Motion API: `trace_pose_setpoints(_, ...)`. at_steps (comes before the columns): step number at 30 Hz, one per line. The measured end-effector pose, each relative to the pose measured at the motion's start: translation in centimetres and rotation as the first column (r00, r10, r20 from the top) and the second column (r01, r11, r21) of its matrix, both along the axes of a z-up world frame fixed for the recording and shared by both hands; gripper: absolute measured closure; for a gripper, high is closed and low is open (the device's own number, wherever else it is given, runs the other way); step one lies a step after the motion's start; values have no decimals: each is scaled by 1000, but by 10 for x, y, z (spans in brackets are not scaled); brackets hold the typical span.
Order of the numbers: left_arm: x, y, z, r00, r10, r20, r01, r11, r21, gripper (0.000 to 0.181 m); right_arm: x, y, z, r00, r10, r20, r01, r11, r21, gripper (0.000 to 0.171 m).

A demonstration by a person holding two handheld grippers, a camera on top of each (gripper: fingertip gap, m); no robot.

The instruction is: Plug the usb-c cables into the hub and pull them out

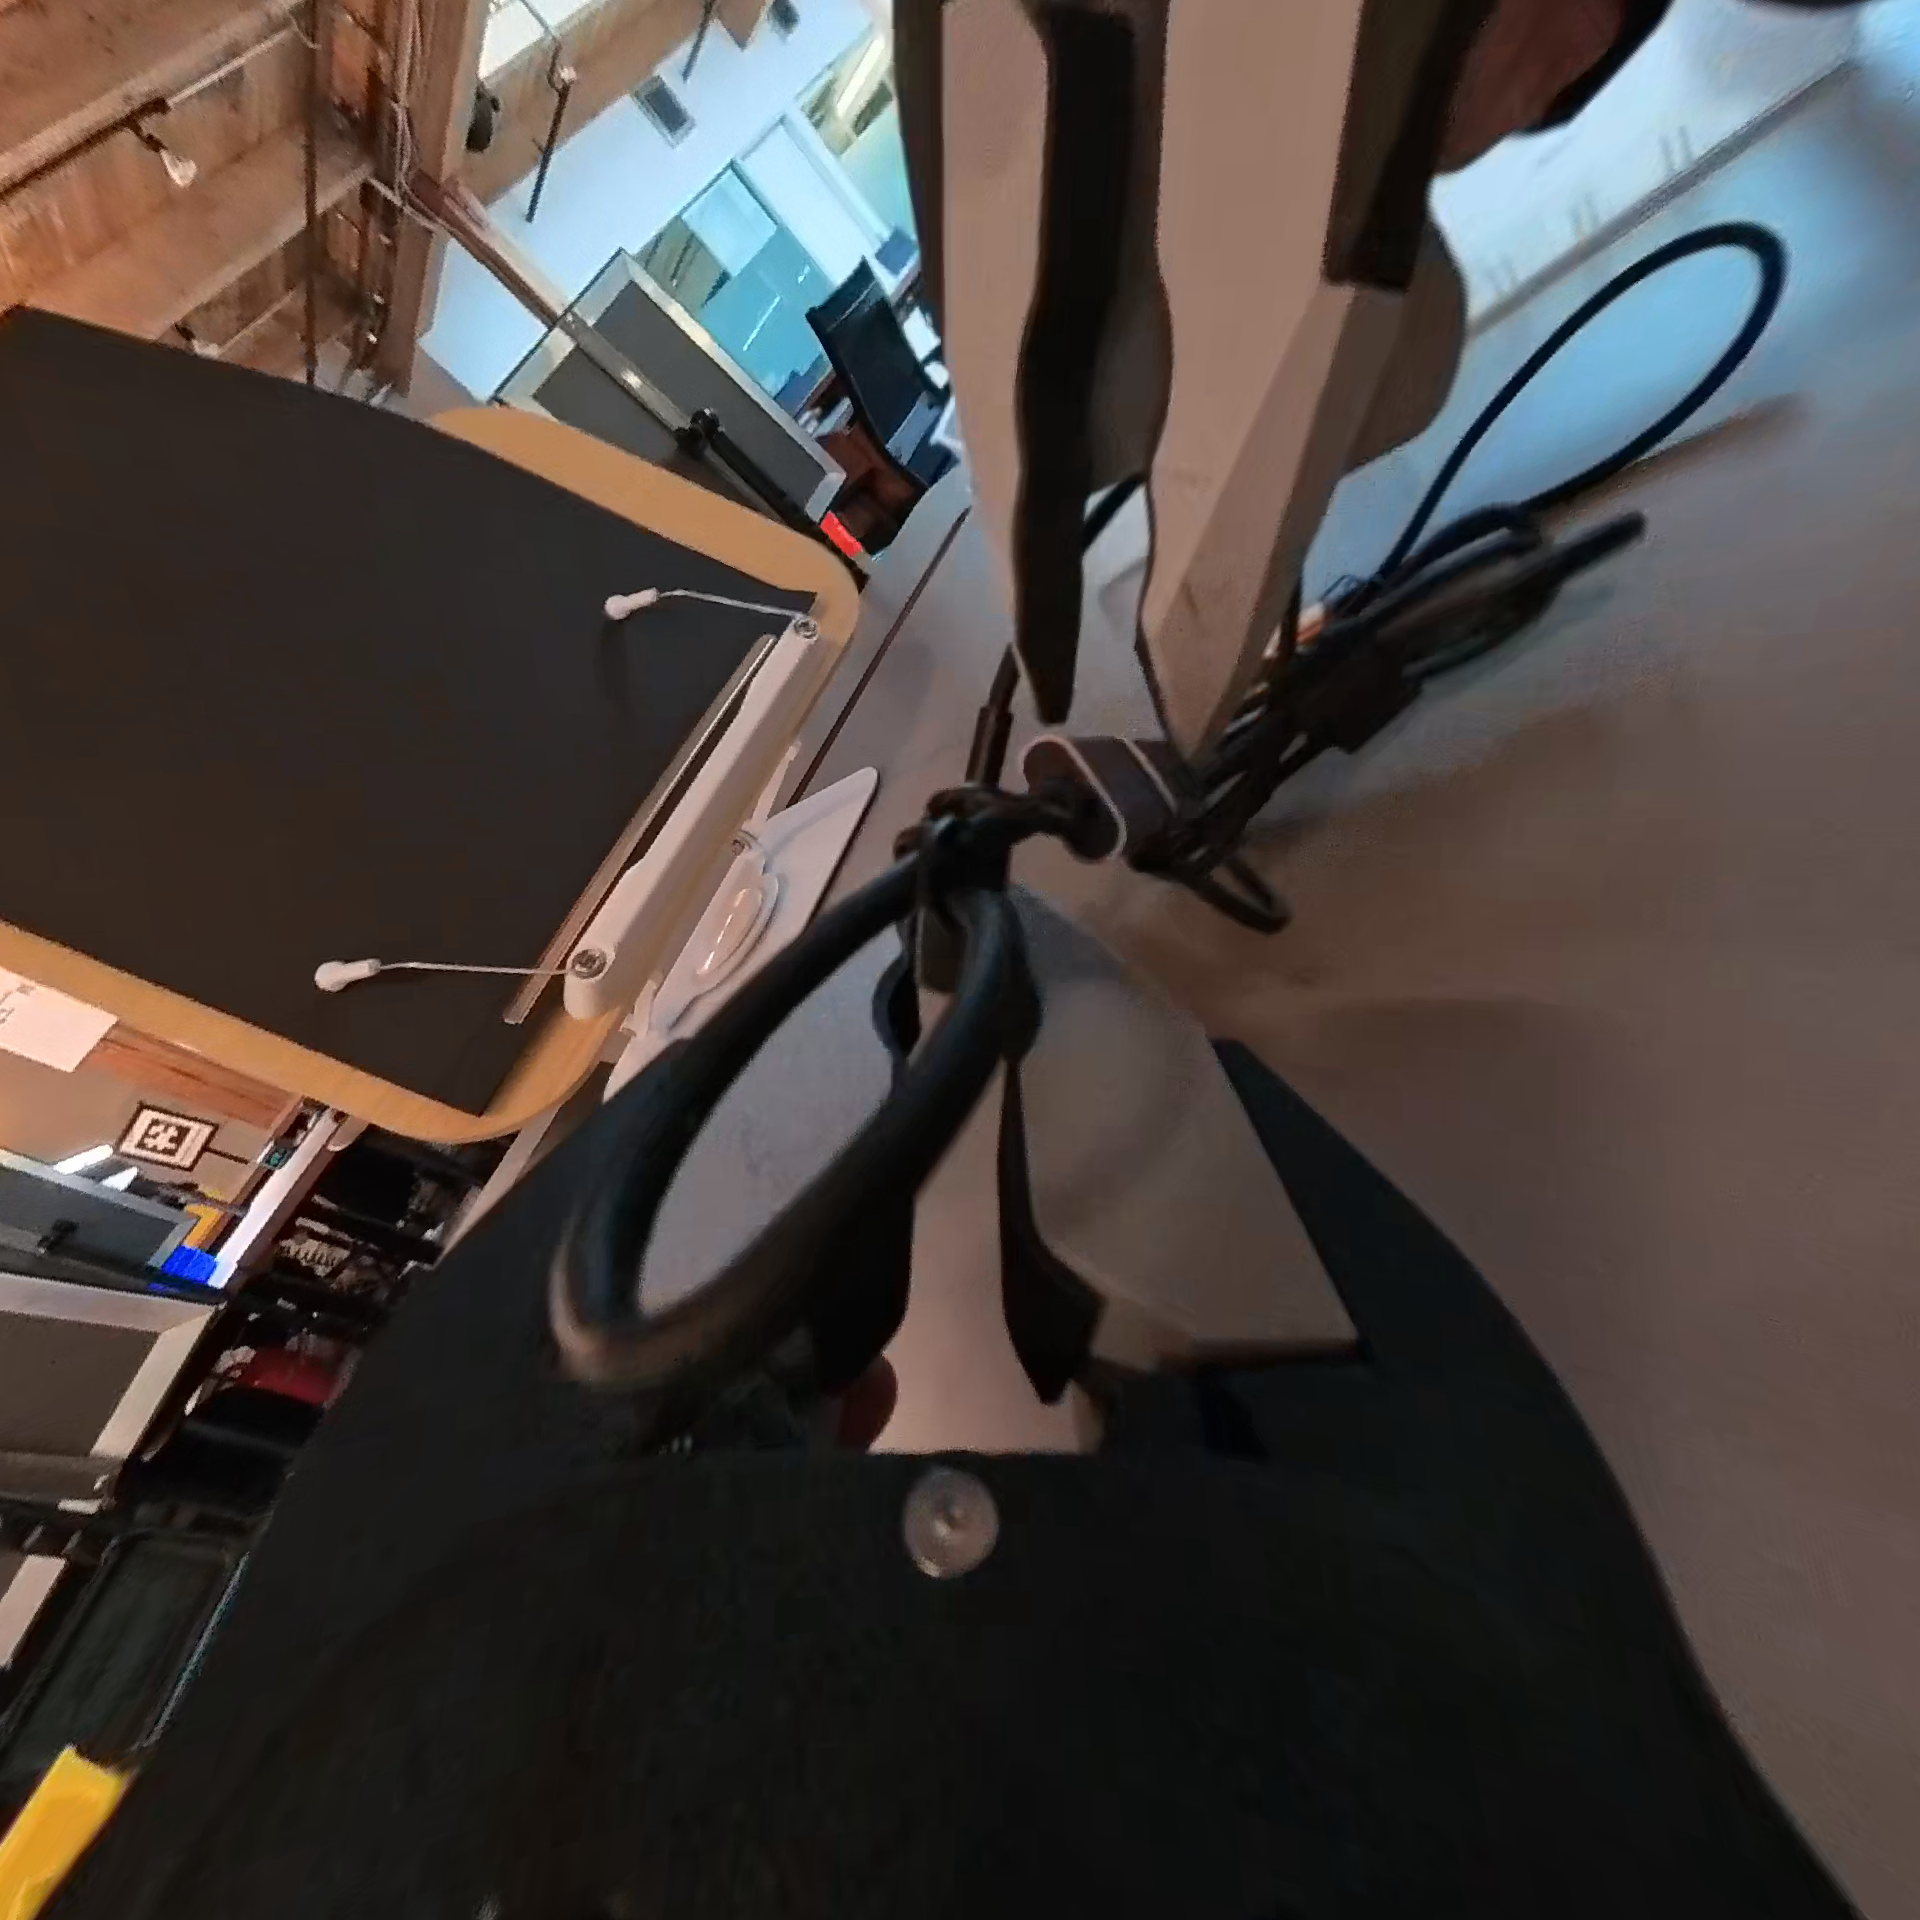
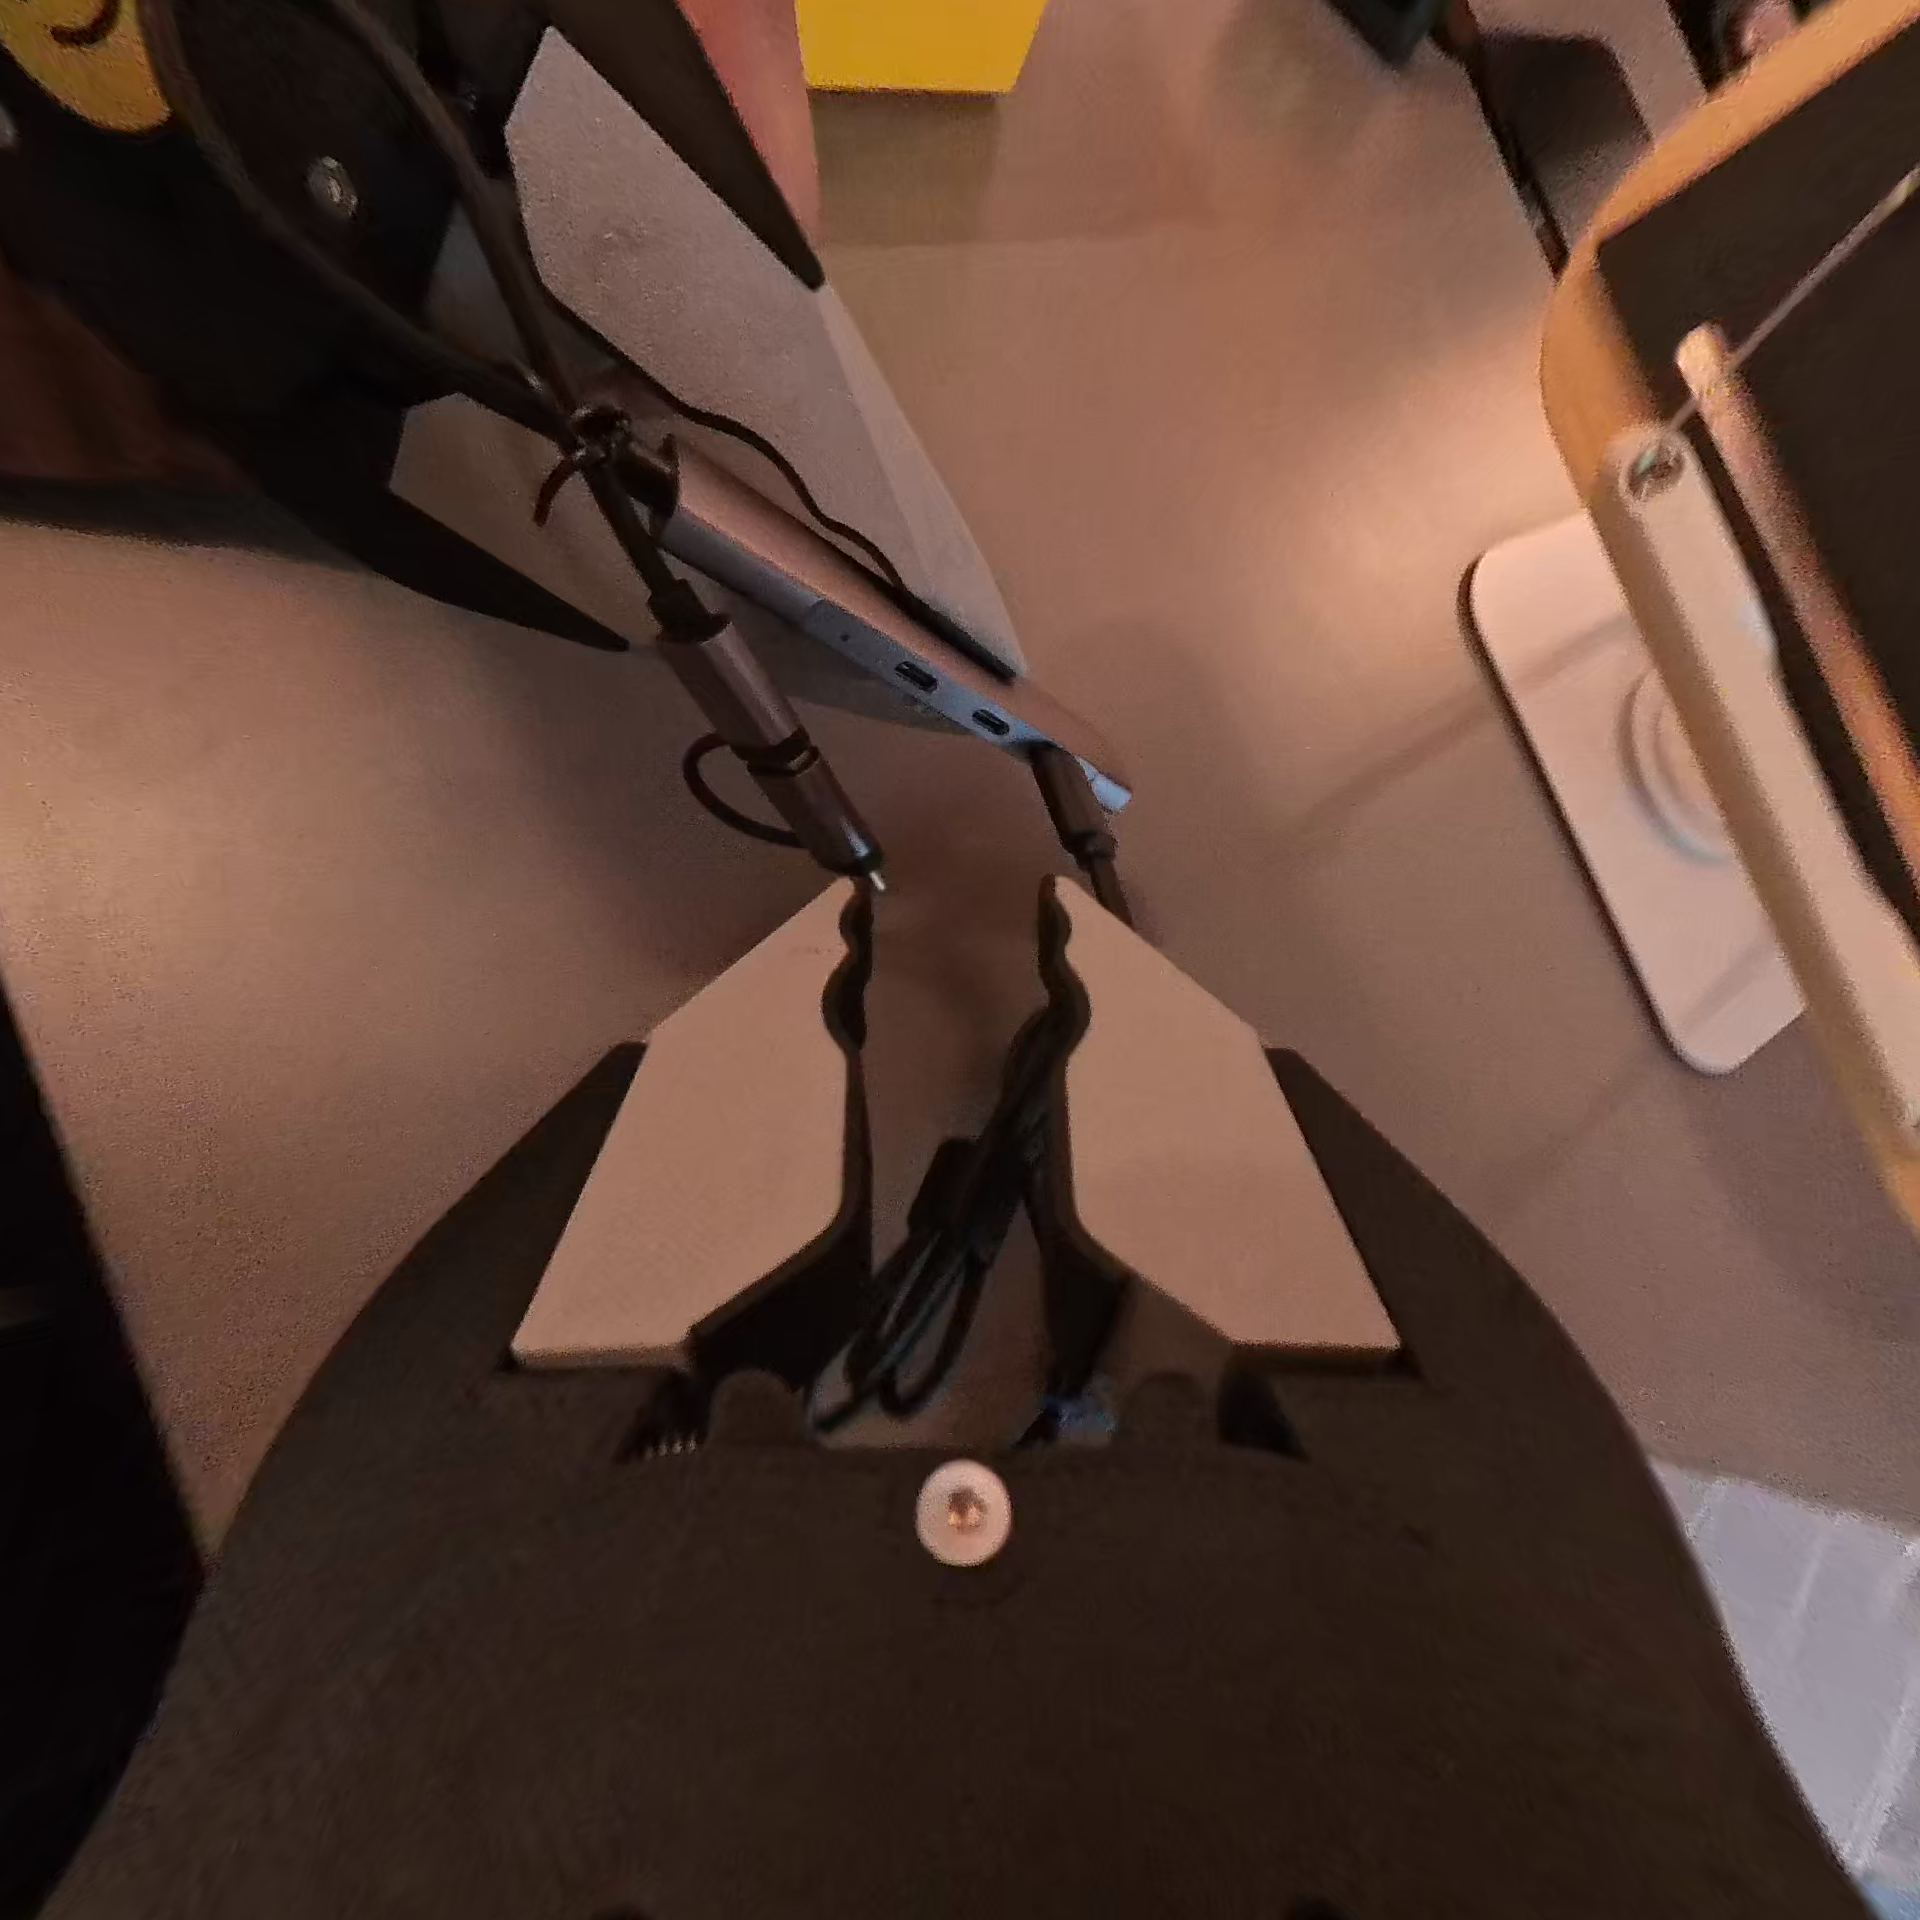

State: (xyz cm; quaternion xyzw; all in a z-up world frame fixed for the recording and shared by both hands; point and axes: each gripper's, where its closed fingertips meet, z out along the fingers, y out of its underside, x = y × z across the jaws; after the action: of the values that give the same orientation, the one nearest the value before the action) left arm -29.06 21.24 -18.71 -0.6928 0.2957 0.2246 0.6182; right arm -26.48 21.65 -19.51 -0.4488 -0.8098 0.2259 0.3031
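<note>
Two grippers meet over one hub and its cables on a grey table.

Left wrist view: the left gripper (image 1: pixel 1023 914) is clenched on the hub (image 1: pixel 1081 795), seen end-on, with one thick black cable loop (image 1: pixel 790 1101) hanging at its near side. The right gripper (image 1: pixel 1122 707) reaches in opposite, beside a bundle of dark cables (image 1: pixel 1351 686). Right wrist view: the right gripper's (image 2: pixel 951 894) two fingers stand apart, gripping nothing. One cable (image 2: pixel 1081 821) is plugged into the hub's (image 2: pixel 873 634) end; two ports show empty. One loose plug (image 2: pixel 805 790) hangs near the left fingertip (image 2: pixel 847 904); touching or not, it cannot be told.
</note>
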Motion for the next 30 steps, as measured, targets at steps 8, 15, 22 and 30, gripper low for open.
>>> trace_pose_setpoints(8, -31, 4, -5, 995, 93, 19, -93, 995, -20, 174, -5, 14, 36, 965, 90, -244, -101, 994, -31, 141)
trace_pose_setpoints(15, -19, 8, -9, 998, 57, -9, -57, 998, -26, 174, -26, 34, 8, 978, 101, -182, -92, 994, 55, 134)
trace_pose_setpoints(22, 2, 11, -14, 1000, 5, -8, -5, 999, -48, 174, -24, 23, -14, 966, 202, -158, -171, 967, 191, 164)
trace_pose_setpoints(30, 3, 17, -22, 998, 60, -37, -62, 996, -65, 172, -15, 7, -10, 943, 269, -197, -248, 961, 127, 163)
